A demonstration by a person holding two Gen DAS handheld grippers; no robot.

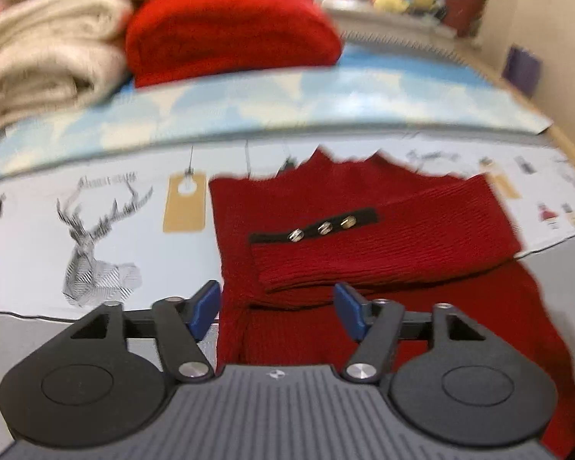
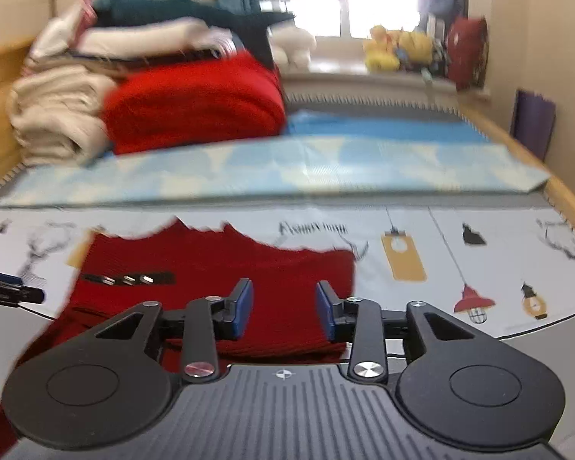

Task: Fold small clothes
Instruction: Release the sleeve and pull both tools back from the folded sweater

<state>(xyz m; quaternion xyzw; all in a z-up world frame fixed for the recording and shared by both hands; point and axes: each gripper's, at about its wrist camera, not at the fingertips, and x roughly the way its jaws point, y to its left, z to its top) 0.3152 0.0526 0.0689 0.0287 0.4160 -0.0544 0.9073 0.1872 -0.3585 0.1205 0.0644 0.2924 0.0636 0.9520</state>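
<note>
Left wrist view: both my left gripper point(image 1: 276, 310) and right gripper point(image 2: 284, 310) hang apart and empty above the red sweater point(image 1: 364, 230); next, pinch its near hem evenly and fold it away from me.

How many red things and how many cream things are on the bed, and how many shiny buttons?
Red clothes: 2, the sweater laid flat in front and the folded red one at the back.
Cream folded bundles: 2, upper and lower.
Shiny buttons on the sweater's black strip: 3.
Total: 7
</note>
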